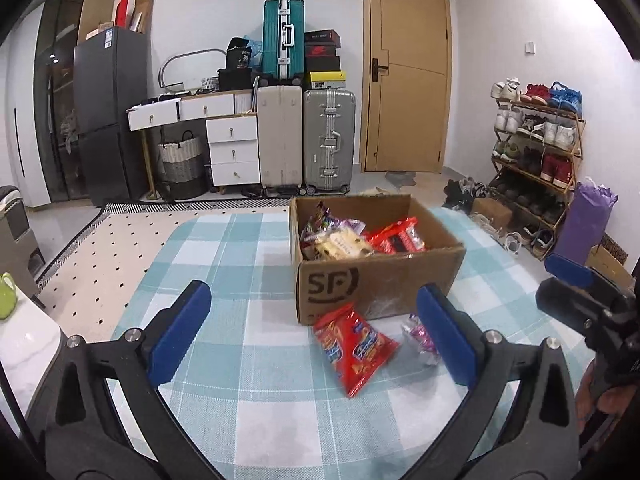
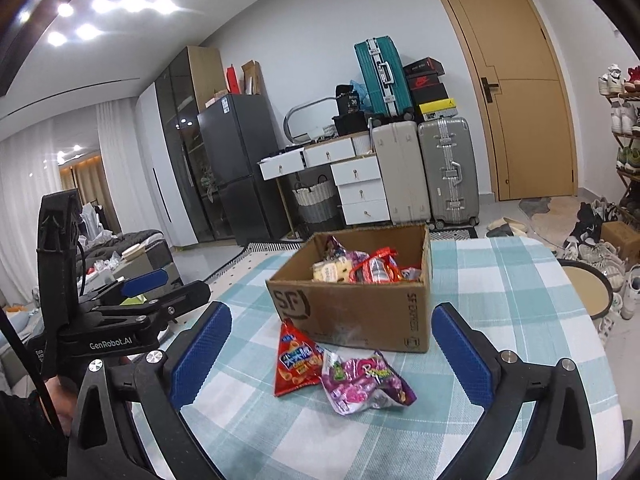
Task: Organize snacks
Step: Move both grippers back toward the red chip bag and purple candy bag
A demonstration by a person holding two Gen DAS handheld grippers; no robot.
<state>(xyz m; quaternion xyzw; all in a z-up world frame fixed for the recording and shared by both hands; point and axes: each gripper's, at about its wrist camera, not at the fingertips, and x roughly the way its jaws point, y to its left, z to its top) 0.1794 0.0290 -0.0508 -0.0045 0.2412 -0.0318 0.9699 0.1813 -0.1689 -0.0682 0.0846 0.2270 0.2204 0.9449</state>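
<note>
An open cardboard box (image 1: 384,280) marked SF stands on the checked tablecloth and holds several snack packs (image 1: 360,240); it also shows in the right wrist view (image 2: 352,312). A red snack bag (image 1: 354,346) and a purple candy bag (image 1: 420,336) lie on the cloth just in front of the box; the right wrist view shows the red bag (image 2: 296,364) and the purple bag (image 2: 364,380) too. My left gripper (image 1: 316,332) is open and empty, above the cloth near the red bag. My right gripper (image 2: 332,360) is open and empty, hovering before both bags.
The round table's edge (image 2: 580,360) curves away at the right, with a round stool (image 2: 588,292) beside it. Suitcases (image 1: 304,140), white drawers (image 1: 234,148), a fridge (image 1: 108,112) and a shoe rack (image 1: 536,152) stand further back. A green cup (image 1: 6,296) sits at far left.
</note>
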